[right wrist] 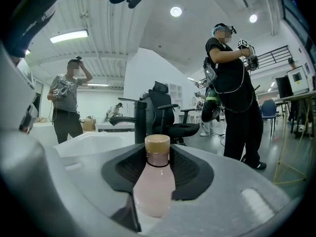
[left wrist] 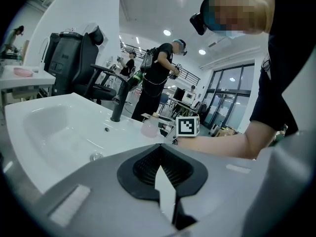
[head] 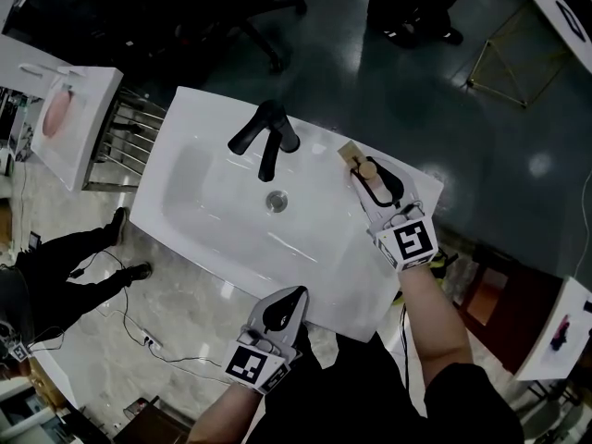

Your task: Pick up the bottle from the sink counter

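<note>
Bottle (head: 366,167) upright on the white tabletop (head: 319,151) at the back right corner of the sink (head: 199,188), to the right of the black tap (head: 266,137) and well apart from the drain (head: 276,201). Lodged between the jaws of the right gripper (head: 375,181), reaching in along the sink's right rim.

In the right gripper view, centred between the dark ribbed pads (right wrist: 190,172): pale pink body low in the throat of the jaws, narrow neck and tan cap (right wrist: 157,143) rising above the pads' top line. Jaws grasping the body from both sides, no gap showing between pad and bottle at the widest part; clear space only beside the neck.

Left gripper (head: 285,305) low over the sink's front edge, well apart from the bottle. Jaws clenched tip to tip, nothing between them, only the small ribbed hollow behind the tips left open. From the left gripper view, bottle seen across the basin as a small pale pink shape, just left of the right marker cube (left wrist: 187,126).

As to writing: visible side of the bottle plain pale pink, with a thin dark ring under the cap. Black-and-white square patterns on the right marker cube and on the left marker cube (head: 254,363), blocks rather than letters.
</note>
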